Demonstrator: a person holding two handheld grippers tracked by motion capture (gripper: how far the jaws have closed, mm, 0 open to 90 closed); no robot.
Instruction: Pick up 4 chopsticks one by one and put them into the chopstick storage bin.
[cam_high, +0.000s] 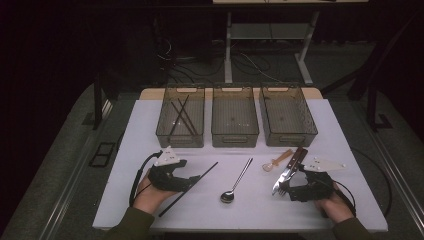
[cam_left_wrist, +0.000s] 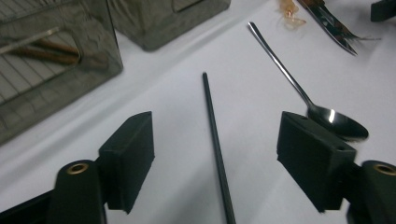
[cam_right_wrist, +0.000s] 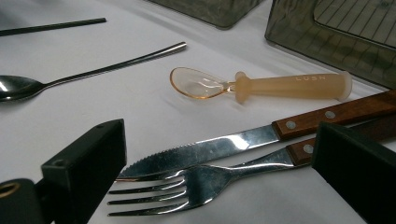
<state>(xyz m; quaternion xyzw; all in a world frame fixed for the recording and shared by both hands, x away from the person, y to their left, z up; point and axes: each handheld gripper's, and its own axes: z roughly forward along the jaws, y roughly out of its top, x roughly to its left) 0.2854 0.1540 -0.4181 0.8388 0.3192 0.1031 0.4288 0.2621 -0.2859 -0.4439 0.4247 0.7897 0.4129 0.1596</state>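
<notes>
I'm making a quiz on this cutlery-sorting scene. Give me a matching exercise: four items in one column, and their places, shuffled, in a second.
Things:
1. black chopstick
2. metal spoon
3. fork
4. left bin

Places:
A. between the right gripper's open jaws
B. holds chopsticks already
C. mid-table, between the grippers
D. on the table between the left gripper's open jaws

Pairs: 1-D, 2-C, 3-A, 4-B

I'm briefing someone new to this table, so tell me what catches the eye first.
Three grey bins stand in a row at the back of the white table, the left one holding sticks. Up front, the left tool is open around a black chopstick lying on the table. The right tool is open around a fork beside a knife.
</notes>
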